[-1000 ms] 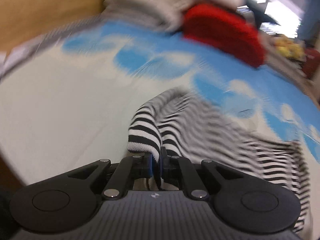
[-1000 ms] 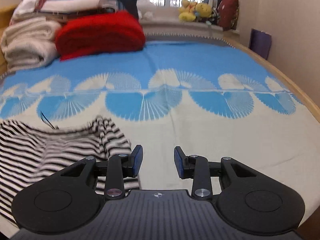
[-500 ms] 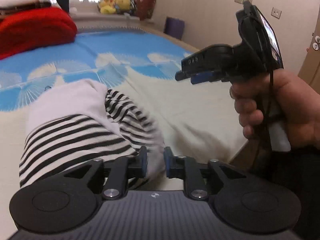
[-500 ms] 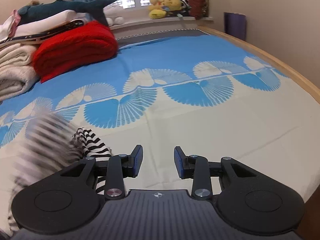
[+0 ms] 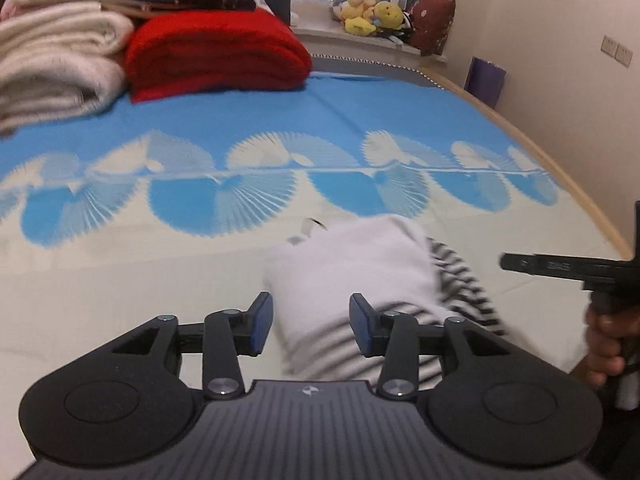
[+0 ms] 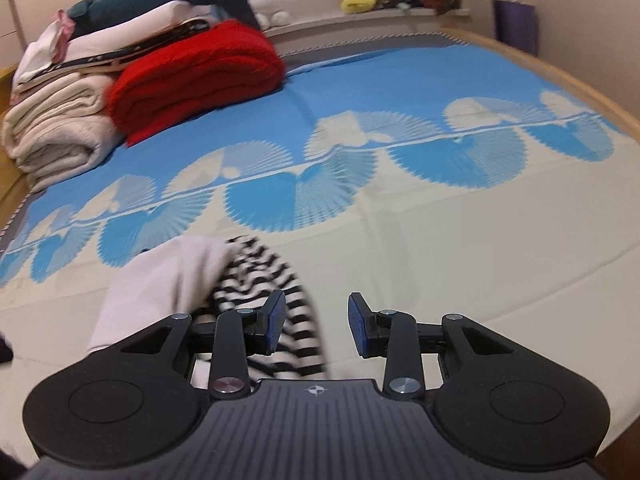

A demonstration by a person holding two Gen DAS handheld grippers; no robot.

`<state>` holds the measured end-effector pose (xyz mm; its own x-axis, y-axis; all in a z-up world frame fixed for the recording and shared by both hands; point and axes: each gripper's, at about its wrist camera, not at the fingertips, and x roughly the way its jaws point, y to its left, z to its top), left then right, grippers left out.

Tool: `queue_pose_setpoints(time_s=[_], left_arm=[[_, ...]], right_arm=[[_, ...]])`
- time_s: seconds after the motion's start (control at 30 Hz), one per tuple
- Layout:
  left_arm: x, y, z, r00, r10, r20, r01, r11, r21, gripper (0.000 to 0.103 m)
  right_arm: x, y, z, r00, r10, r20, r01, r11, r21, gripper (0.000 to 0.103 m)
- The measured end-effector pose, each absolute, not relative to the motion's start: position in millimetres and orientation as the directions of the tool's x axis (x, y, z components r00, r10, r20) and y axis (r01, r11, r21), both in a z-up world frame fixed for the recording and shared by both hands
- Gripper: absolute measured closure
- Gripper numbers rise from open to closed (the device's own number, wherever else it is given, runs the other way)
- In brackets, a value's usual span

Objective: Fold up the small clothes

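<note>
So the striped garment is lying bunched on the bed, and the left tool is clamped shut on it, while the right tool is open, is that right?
Not quite. The left tool is open, not clamped: the left wrist view shows its blue pads spread apart with the striped garment lying loose beyond them. The rest holds: the garment is bunched on the bed and the right tool is open.

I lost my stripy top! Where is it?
The stripy top lies bunched on the cream part of the bedspread, just beyond both open hand-held grippers.
</note>
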<state>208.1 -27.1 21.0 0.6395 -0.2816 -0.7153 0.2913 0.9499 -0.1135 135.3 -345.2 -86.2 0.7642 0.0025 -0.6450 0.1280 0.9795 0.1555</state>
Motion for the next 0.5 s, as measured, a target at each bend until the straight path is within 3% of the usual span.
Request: queue_pose_setpoints(time_s=[0.13,0.2,0.27,0.33,0.5], left_arm=[[223.0,12.8,2.8,0.657,-0.300,-0.692,0.261,0.951,-0.164,0.053],[223.4,32.7,-24.0,0.633,-0.332,-0.699,0.226,0.943,-0.243,0.053],[227.5,41.3,-42.5,0.512,-0.323,-0.796,0.109,0.944,-0.312,0.054],[228.3,47.6,-43.4,0.513,-0.412,-0.753,0.082,0.897,-0.435,0.051],[235.8,28.6,-52.2,0.463,-0.419,-0.781,0.148,0.905,-0.398,0.050]], right_arm=[[143.1,-336.9,-91.6,0.741,0.083,-0.667,0.114,0.962,0.247,0.058],[147.3,-336.2,-95.8,0.724,0.116,-0.680,0.126,0.947,0.296,0.054],[151.3,-336.0,-101.4,0.705,0.140,-0.696,0.143,0.932,0.333,0.051],[155.8,-335.4,-107.2,0.685,0.159,-0.711,0.159,0.920,0.359,0.050],[162.8,-323.9,-104.4,0.709,0.216,-0.672,0.110,0.906,0.408,0.050]])
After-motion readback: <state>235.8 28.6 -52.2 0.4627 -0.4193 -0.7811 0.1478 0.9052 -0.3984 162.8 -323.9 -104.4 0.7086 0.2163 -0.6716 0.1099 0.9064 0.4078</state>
